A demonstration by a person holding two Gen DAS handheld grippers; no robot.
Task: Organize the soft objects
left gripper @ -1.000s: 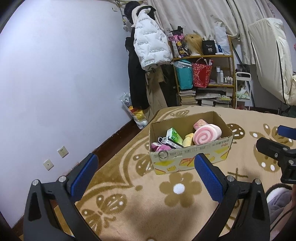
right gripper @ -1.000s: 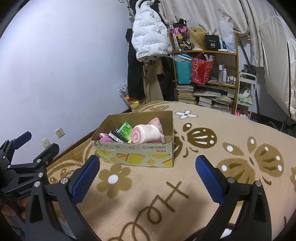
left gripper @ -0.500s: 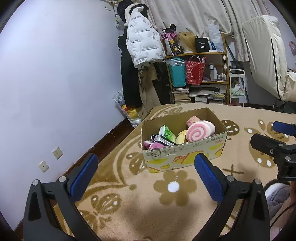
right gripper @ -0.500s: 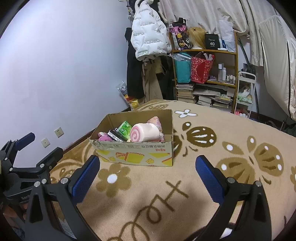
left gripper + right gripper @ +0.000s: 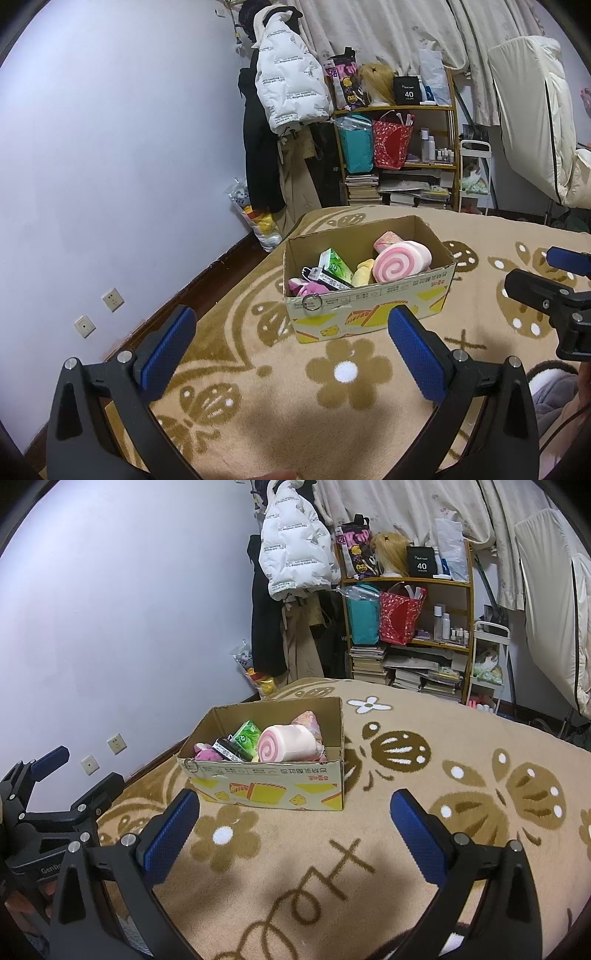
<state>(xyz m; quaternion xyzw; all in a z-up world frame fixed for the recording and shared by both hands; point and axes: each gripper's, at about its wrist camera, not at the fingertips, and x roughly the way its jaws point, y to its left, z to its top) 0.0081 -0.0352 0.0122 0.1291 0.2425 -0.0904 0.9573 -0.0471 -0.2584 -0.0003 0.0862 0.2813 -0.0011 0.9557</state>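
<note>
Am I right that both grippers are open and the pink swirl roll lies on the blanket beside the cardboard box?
Not quite. Both the left gripper and right gripper are open, but the pink swirl roll lies inside the cardboard box, not beside it; the right wrist view shows this.

Open patterned blanket [image 5: 406, 812] lies between both grippers and the cardboard box [image 5: 273, 786], with nothing on it. The box top is open, but a pink swirl cushion [image 5: 284, 744] and other soft items crowd its inside.
</note>
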